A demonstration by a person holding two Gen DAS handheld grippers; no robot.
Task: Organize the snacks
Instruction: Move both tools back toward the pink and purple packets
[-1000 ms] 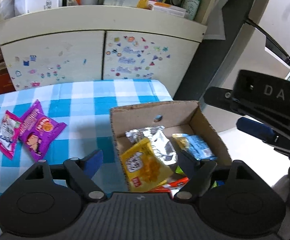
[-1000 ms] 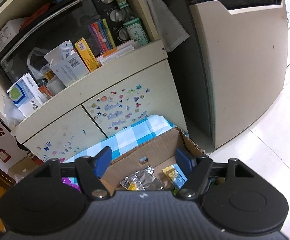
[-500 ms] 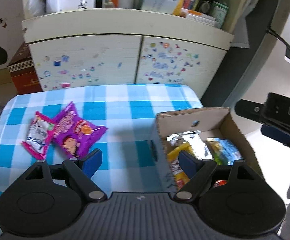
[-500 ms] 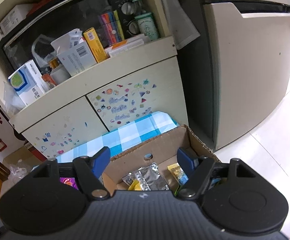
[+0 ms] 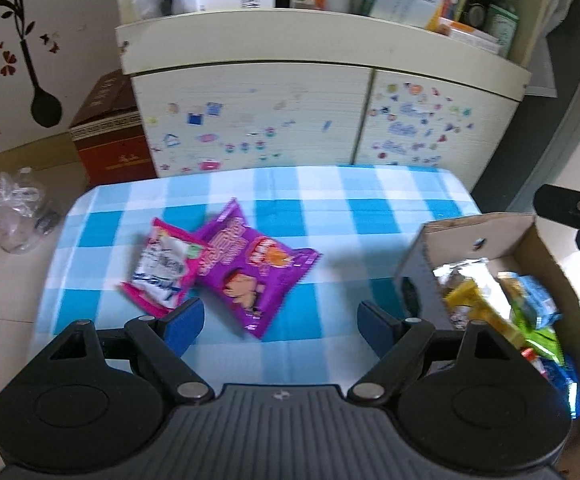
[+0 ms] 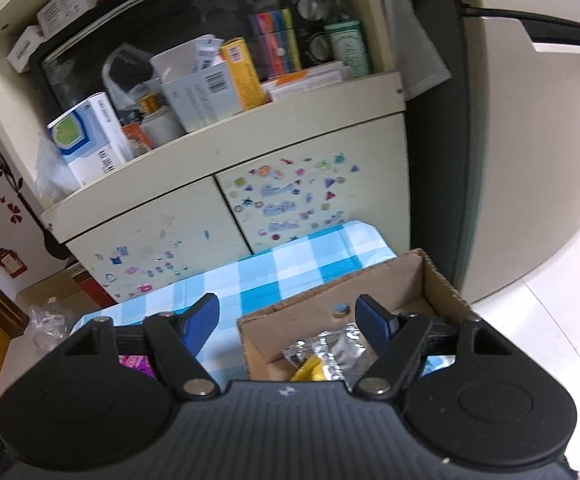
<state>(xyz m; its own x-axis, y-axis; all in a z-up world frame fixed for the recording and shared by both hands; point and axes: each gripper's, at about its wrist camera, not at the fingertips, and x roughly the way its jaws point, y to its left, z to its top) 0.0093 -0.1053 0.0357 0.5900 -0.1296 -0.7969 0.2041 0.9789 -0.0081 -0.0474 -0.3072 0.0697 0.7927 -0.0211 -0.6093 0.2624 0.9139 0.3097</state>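
- my left tool (image 5: 280, 318) hangs over the desk (image 5: 330, 204) with its blue pads wide apart and nothing between them; i judge i keep it spread so it can drop around a packet lying flat.
- the purple snack packet (image 5: 256, 268) lies flat on the checked cloth just ahead of that tool, its long axis on a diagonal from far-left to near-right, one sealed end pointing back toward me.
- the pink and white packet (image 5: 162, 268) lies beside it on the left, touching or slightly overlapped by the purple one, its long axis tilted the other way, near end toward my left pad.
- the cardboard box (image 5: 546, 248) stands at the right edge of the desk, open side up, already holding a silver, a yellow, a blue and some green packets, so these two loose ones look like what is left.
- my right tool (image 6: 288, 316) is also spread open and empty, held above the box (image 6: 430, 276), i think simply parked out of the left one's way.
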